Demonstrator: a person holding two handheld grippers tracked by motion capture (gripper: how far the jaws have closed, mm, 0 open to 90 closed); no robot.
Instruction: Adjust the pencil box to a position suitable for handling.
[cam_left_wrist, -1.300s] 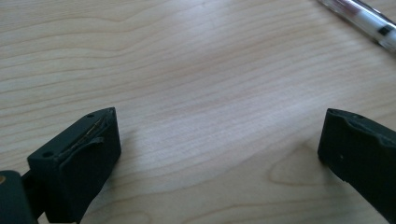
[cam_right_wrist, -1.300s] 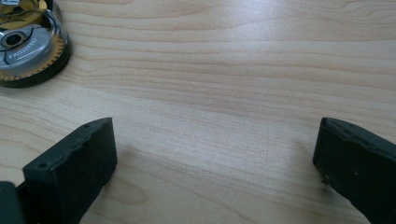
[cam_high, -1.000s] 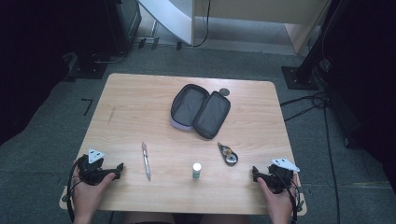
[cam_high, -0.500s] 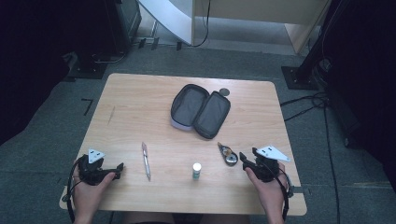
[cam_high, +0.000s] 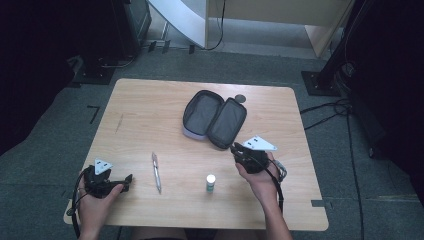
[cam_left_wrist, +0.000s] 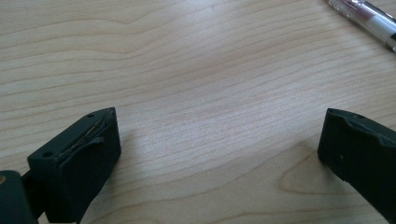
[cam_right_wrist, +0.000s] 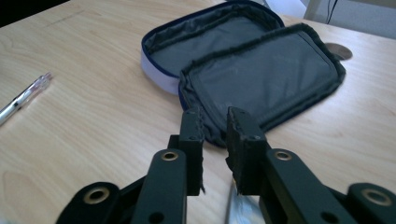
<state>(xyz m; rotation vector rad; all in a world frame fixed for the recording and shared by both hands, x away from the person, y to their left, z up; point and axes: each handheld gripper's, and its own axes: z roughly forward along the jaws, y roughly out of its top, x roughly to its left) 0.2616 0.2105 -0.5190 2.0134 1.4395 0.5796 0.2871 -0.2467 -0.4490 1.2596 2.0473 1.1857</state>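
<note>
right claw (cam_right_wrist: 215, 116) closing on metal object (cam_right_wrist: 236, 205) | left claw (cam_left_wrist: 219, 140) wide open, empty

Lab/office: wood table (cam_high: 150, 115), floor cables (cam_high: 325, 107), equipment stands (cam_high: 320, 80).

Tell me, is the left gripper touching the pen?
Apart. The high view shows bare table between the left gripper and the pen; the left gripper view shows wood between its open jaws and the pen.
</note>
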